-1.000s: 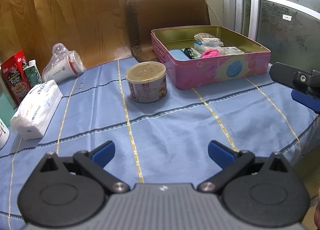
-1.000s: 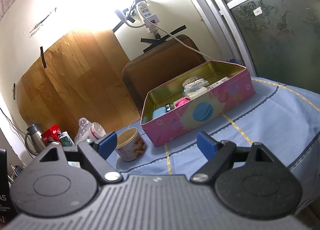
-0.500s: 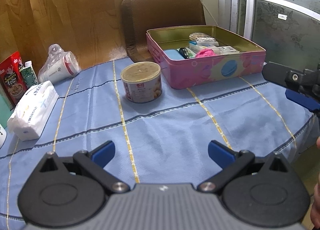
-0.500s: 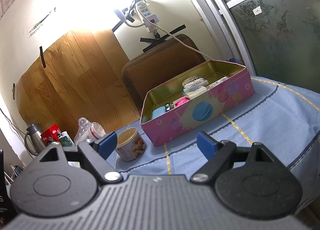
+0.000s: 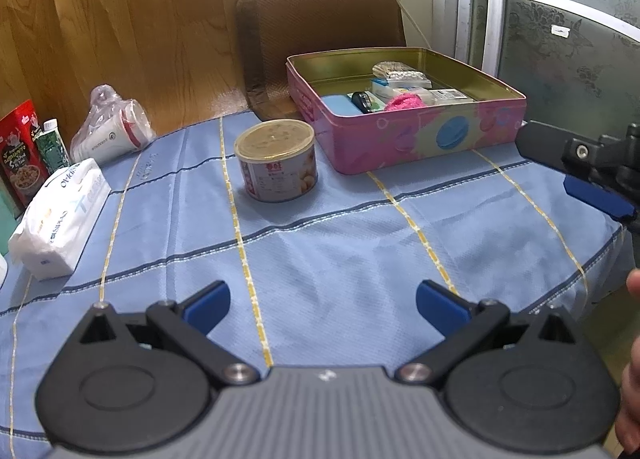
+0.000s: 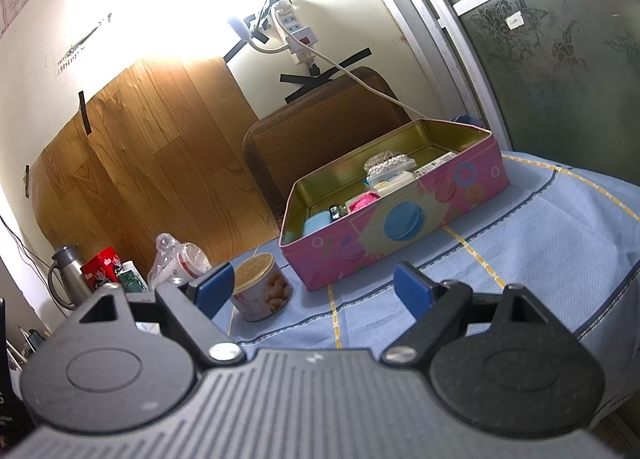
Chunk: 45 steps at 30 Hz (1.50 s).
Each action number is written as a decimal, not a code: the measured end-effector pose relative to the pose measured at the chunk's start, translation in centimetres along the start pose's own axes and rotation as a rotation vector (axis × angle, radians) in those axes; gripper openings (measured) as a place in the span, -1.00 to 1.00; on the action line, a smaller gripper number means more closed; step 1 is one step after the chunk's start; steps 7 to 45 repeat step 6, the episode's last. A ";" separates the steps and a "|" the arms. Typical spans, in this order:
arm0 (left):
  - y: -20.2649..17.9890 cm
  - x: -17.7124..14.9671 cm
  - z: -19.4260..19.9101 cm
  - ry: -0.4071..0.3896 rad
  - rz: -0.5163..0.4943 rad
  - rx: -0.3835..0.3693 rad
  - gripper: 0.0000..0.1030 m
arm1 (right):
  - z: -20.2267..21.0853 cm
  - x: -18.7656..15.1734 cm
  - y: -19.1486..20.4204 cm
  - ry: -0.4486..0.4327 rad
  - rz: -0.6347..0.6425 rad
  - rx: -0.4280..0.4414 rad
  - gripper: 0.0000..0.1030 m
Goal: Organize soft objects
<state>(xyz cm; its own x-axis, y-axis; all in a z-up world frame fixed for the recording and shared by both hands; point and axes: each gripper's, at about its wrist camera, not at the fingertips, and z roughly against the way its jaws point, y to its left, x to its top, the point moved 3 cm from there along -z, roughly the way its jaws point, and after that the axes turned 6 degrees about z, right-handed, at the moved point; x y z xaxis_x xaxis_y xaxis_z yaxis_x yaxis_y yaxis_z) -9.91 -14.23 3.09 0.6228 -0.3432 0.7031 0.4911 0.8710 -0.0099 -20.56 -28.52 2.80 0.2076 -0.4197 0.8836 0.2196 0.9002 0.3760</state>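
A pink tin box [image 5: 420, 139] stands open at the back right of the blue tablecloth [image 5: 320, 243]. Inside it lie a fuzzy pink item [image 5: 404, 102], a light blue item [image 5: 340, 105], a cotton swab pack [image 5: 400, 73] and small cartons. My left gripper [image 5: 324, 307] hovers open over bare cloth near the front, with nothing between its pads. My right gripper [image 6: 314, 291] is open too, pointing at the box [image 6: 400, 227] from the right front. One of its fingers [image 5: 548, 147] shows at the right edge of the left wrist view.
A round can [image 5: 276, 159] stands left of the box. A white tissue pack [image 5: 60, 215], bagged paper cups [image 5: 110, 131] and a red carton [image 5: 18, 151] line the left side. A brown chair back [image 5: 320, 19] rises behind. The table edge [image 5: 600, 259] curves on the right.
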 end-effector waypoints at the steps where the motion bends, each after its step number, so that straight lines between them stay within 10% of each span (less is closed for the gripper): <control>1: 0.0 0.0 0.0 0.000 0.000 -0.002 0.99 | 0.0 0.0 0.0 0.000 0.000 0.000 0.73; 45: -0.1 -0.1 0.2 -0.021 -0.012 -0.009 0.99 | 0.0 0.0 0.0 -0.001 0.001 -0.001 0.72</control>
